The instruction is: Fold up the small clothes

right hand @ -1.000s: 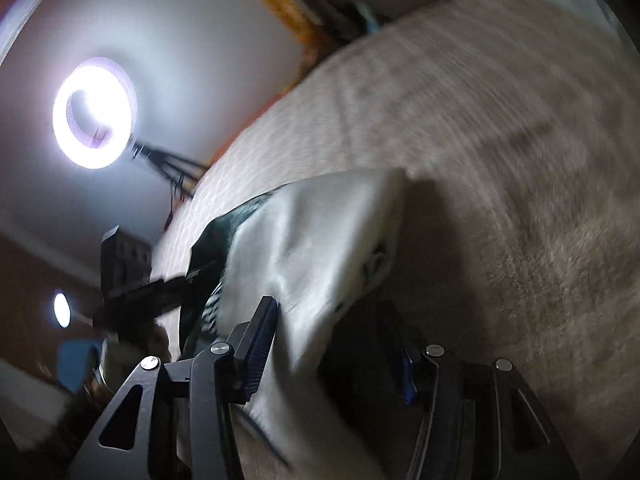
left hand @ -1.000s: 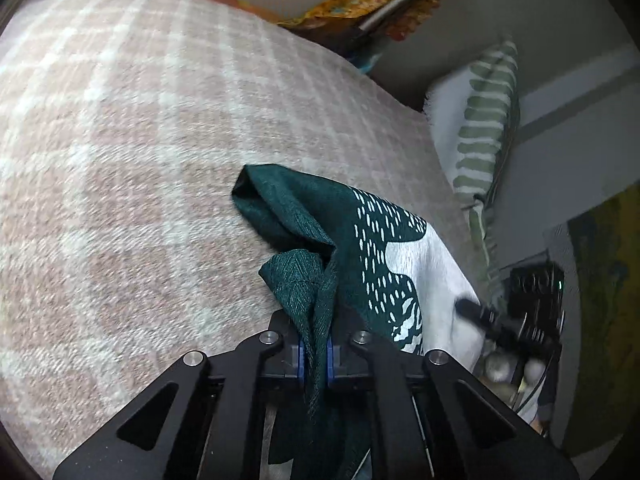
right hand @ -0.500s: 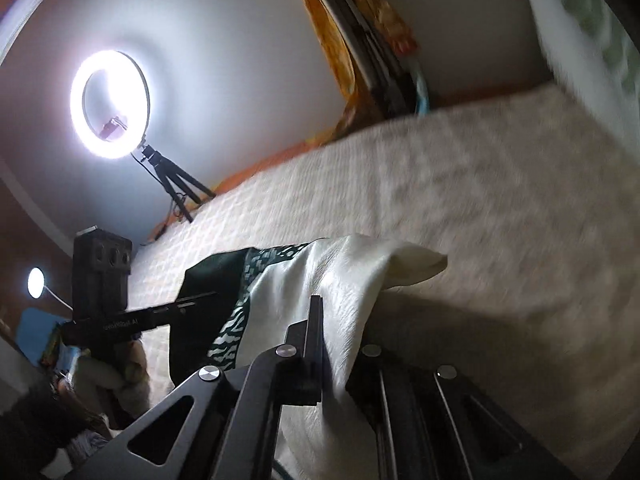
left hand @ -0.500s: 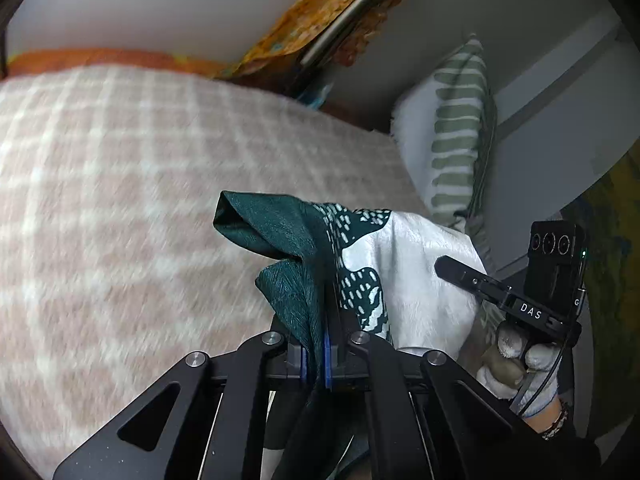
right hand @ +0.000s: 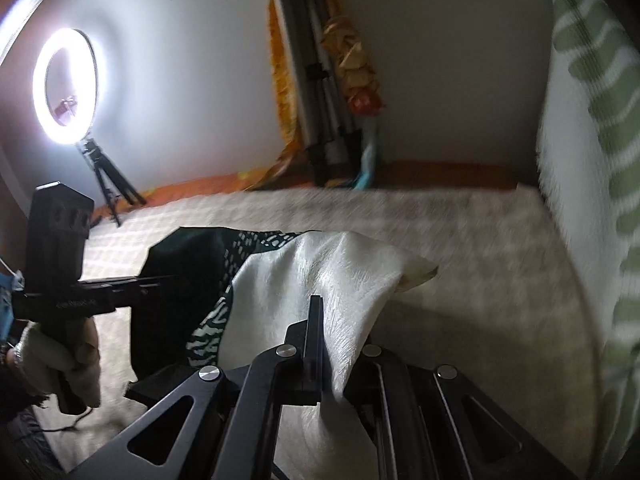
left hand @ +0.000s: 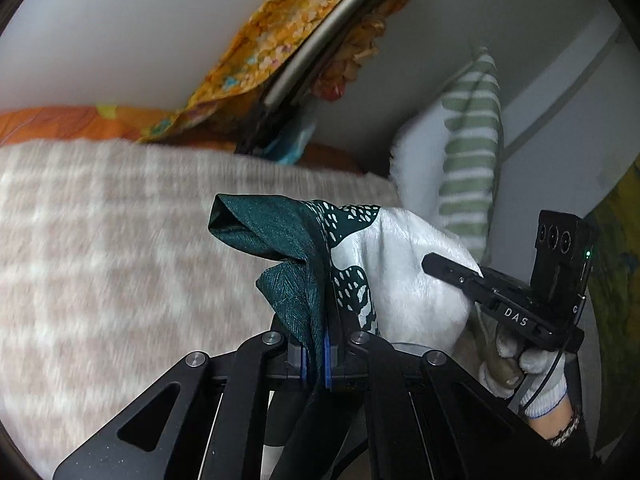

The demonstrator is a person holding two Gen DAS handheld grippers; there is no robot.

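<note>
- Your left gripper (left hand: 316,360) is pressed together on the dark green end of the garment (left hand: 360,264), pinching a bunched fold right at the pads.
- Your right gripper (right hand: 332,352) is clamped on the white end of the same garment (right hand: 320,280); its jaws have just closed there, with the cloth between them.
- The garment hangs stretched between the two grippers, its long axis running from one pinch to the other, green side to your left and white side to your right. Neither hand is nearer: both already hold it.
- It is lifted above the checked blanket (left hand: 100,260), and from these views I cannot tell whether its lower edge touches.
- The blanket is soft and free ahead of you, so laying it flat looks workable.
- A striped pillow (right hand: 592,160) stands at the right edge, and a ring light (right hand: 66,88) and folded tripod (right hand: 316,80) stand by the wall.
</note>
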